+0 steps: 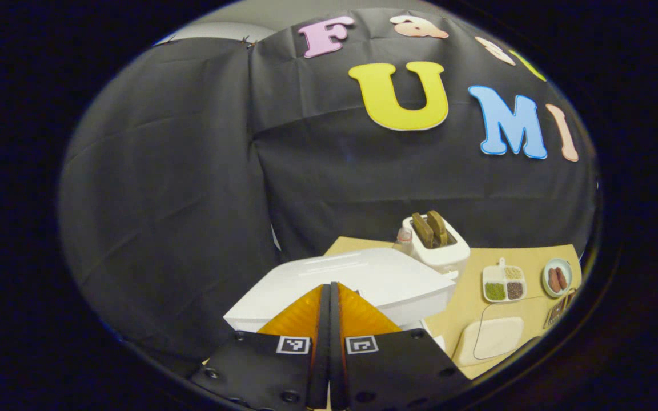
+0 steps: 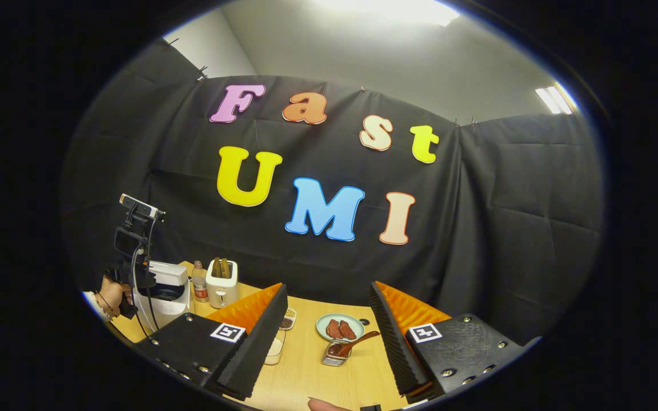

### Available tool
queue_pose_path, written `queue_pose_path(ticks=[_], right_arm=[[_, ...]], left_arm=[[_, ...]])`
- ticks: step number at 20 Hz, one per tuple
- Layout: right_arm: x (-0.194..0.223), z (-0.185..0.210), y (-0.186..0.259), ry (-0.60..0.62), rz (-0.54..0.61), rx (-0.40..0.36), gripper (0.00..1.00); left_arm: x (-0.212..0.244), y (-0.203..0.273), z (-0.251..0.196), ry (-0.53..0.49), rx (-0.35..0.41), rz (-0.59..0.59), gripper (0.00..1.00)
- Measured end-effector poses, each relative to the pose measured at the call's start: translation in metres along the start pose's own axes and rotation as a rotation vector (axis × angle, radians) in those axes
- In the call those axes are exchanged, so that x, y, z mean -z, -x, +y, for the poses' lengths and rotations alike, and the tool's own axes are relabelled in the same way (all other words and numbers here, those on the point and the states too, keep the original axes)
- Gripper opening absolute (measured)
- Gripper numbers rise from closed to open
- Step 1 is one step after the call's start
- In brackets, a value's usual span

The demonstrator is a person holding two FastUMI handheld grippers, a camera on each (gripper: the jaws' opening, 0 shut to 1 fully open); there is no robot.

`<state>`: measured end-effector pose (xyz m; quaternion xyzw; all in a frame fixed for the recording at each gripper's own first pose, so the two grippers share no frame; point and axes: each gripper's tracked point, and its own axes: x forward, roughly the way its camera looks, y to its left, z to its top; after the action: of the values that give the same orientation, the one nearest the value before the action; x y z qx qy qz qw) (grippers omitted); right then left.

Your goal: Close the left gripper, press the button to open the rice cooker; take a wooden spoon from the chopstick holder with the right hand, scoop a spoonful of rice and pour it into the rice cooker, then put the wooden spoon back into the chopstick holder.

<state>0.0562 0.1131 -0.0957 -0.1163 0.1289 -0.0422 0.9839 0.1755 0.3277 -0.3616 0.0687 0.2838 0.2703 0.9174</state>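
My left gripper (image 1: 329, 286) is shut with nothing between its fingers, just above the white rice cooker (image 1: 363, 279). In the right gripper view the rice cooker (image 2: 160, 294) stands at the far left with its lid raised and a dark inside showing; a hand (image 2: 113, 294) holds the left gripper (image 2: 130, 251) beside it. My right gripper (image 2: 327, 289) is open and holds nothing. Between its fingers, farther off on the table, the wooden spoon (image 2: 357, 343) rests in a small metal holder (image 2: 334, 358). A pale container (image 2: 275, 349) is half hidden behind one finger.
A white toaster (image 1: 434, 245) and a small bottle (image 2: 199, 282) stand behind the cooker. On the wooden table (image 2: 306, 371) are a divided dish of grains (image 1: 503, 282), a plate of sausages (image 2: 340, 327) and a pale square dish (image 1: 497, 337). Black cloth walls close off the back.
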Motion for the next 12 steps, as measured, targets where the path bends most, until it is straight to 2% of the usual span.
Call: queue_pose_path(ticks=[4, 7, 12], right_arm=[[0.009, -0.004, -0.005, 0.0, 0.003, -0.002, 0.89], [0.025, -0.01, -0.021, -0.001, 0.024, -0.02, 0.88], [0.066, -0.033, -0.064, -0.056, 0.07, -0.046, 0.89]], left_arm=[[-0.031, 0.002, 0.008, 0.006, -0.004, -0.076, 0.09], [-0.037, 0.012, 0.008, 0.023, 0.004, -0.099, 0.09], [-0.039, 0.064, 0.008, 0.059, 0.021, -0.097, 0.07]])
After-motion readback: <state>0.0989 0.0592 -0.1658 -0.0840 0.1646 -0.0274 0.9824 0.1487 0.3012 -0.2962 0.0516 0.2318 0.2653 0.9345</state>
